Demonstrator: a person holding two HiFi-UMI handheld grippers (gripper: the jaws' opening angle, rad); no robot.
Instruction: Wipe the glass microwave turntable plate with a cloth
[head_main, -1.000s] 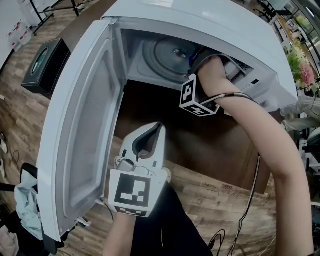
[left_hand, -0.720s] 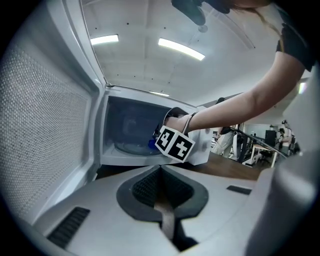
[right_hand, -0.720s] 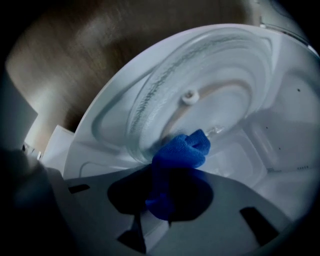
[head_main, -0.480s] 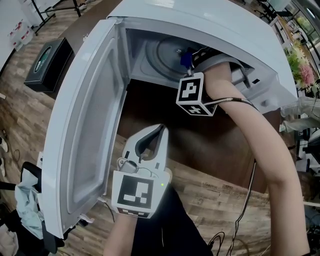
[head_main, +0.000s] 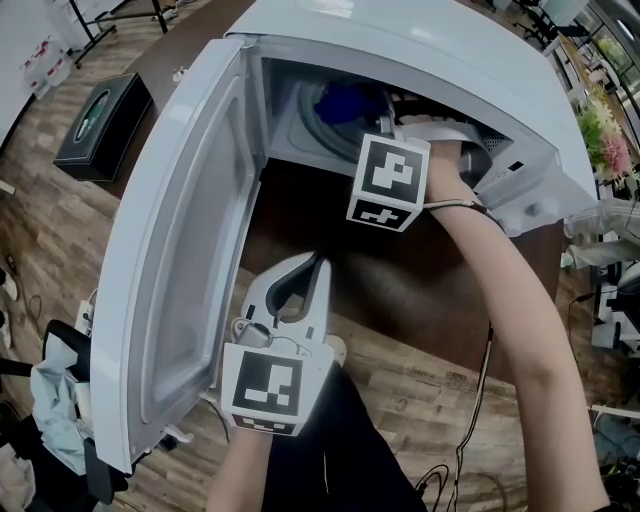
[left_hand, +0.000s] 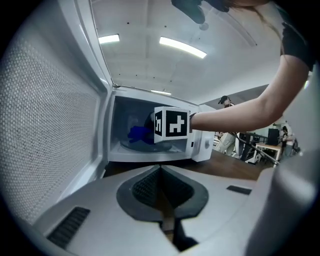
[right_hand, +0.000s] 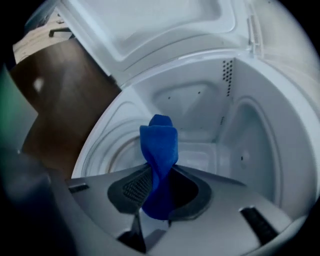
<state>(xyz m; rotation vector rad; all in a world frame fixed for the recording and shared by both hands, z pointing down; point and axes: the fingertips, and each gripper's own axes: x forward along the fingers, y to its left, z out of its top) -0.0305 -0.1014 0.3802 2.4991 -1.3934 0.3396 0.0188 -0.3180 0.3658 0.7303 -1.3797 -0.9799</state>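
Right gripper (right_hand: 159, 187) is inside the open microwave (head_main: 420, 45), jaws pinched tight on the blue cloth (right_hand: 159, 142). The glass turntable plate (right_hand: 102, 155) shows at 9 o'clock of the cloth; contact unclear. Left gripper (left_hand: 161, 175) has its jaws fully together and empty, outside, at 6 o'clock of the right one.

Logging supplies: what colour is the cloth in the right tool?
The cloth is blue; clearest in right gripper view.
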